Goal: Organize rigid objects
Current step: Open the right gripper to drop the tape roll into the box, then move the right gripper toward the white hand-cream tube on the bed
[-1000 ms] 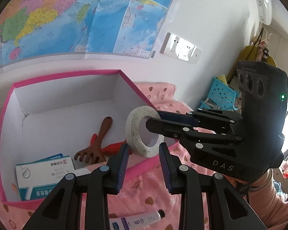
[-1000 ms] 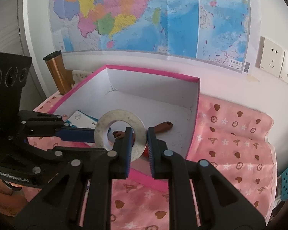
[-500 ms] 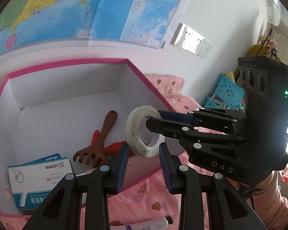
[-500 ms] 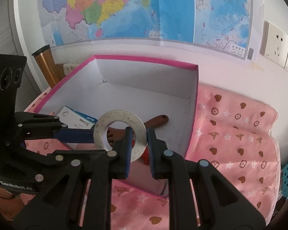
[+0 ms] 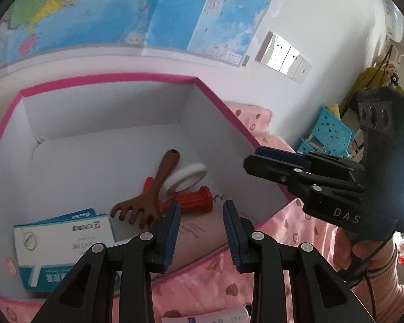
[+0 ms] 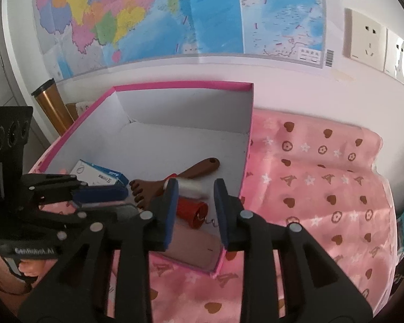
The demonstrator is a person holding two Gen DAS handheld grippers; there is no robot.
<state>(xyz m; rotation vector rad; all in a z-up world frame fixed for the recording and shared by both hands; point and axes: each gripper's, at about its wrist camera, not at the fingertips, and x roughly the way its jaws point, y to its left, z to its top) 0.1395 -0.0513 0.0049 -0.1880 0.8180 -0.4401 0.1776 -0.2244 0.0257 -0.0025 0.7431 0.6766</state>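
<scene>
Tape roll [image 5: 184,177] lies inside the pink-rimmed box [image 5: 223,105], near the right wall. It is tilted, propped on the handle of the brown rake [image 5: 148,202] and the red corkscrew [image 5: 191,199].

Your right gripper [image 6: 195,188] hangs over the box's near right corner with its jaws opening and nothing between them. Your left gripper [image 5: 200,207] is empty too, its jaws a narrow gap apart.

Handling, as a judgement: the roll looks light and stiff, with a smooth rim that may slide. If you need to reseat it, pinch across the flat band through the centre hole, not across the outer curve. It sits loosely and a nudge could roll it off the rake.

A white tube [image 5: 210,317] lies on the pink cloth [image 6: 323,188] outside the box, below your left gripper. It is probably light and slightly squashy, so take it mid-body.

Room: the back half of the box floor is bare, and a blue-and-white carton [image 5: 64,239] fills the near left corner. Lift clear of the rim before moving sideways. The two grippers are close together, so keep them apart.
</scene>
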